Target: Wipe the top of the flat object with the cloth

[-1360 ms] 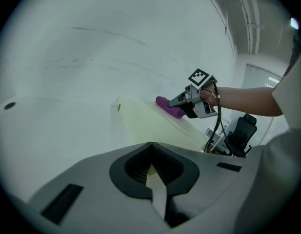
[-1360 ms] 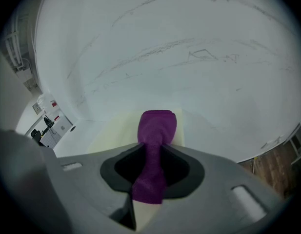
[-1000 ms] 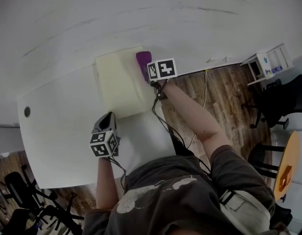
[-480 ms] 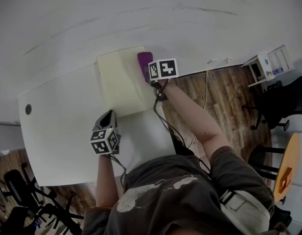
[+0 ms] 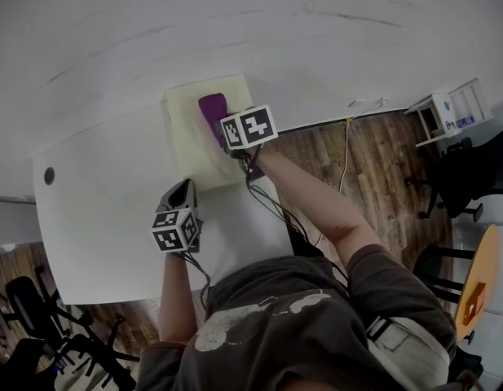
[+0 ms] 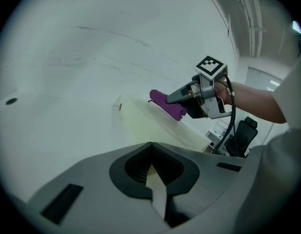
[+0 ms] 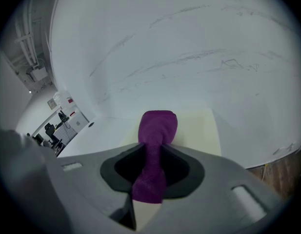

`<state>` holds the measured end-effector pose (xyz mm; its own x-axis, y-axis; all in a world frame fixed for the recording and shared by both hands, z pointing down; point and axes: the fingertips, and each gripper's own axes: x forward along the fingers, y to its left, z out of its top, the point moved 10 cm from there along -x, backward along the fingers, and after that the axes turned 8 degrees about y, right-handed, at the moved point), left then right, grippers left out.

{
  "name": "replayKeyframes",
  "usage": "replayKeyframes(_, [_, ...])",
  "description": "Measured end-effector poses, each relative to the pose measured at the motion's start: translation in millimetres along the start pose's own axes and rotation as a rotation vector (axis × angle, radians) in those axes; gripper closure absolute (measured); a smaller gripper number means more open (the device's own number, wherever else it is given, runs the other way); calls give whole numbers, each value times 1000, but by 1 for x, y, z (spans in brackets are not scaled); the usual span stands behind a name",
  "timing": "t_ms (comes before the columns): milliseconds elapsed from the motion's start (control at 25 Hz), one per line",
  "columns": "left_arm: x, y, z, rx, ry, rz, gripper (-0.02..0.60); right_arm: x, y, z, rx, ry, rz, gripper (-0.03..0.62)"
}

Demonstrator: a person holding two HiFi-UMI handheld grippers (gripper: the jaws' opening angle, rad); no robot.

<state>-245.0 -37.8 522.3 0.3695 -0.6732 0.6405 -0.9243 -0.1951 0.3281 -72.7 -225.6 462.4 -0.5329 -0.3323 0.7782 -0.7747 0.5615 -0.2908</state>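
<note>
Right fingers (image 7: 213,189) clamped on purple cloth (image 7: 157,126); left fingers (image 6: 91,189) together, empty. Cloth has slid from board (image 5: 190,149) right edge leftward to mid-board since a second ago. Wipe stroke under way; left part likely still unwiped. Right arm reaches forward, right gripper (image 5: 227,127) angled down. Left gripper (image 5: 182,192) hovers over table (image 5: 104,210), just by board's near corner.

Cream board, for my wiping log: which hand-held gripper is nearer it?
Right. The right hand-held gripper holds the purple cloth over the board; the left hand-held gripper sits beside its near edge.
</note>
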Motion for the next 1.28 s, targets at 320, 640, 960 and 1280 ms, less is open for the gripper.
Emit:
replayKeyframes(320, [1,1,0,21,3,6,571,19,51,-5,-179,21,5,496])
replayKeyframes(640, [0,1,0,15,0,5,571,32,90,-11,-164,31,114,496])
replayKeyframes(960, [2,0,0,11,0,2,571,49,99,-22,-157,85,120,496])
replayKeyframes(1280, [2,0,1,10,-5,-1,571,45,84,-23,-141,74,90,496])
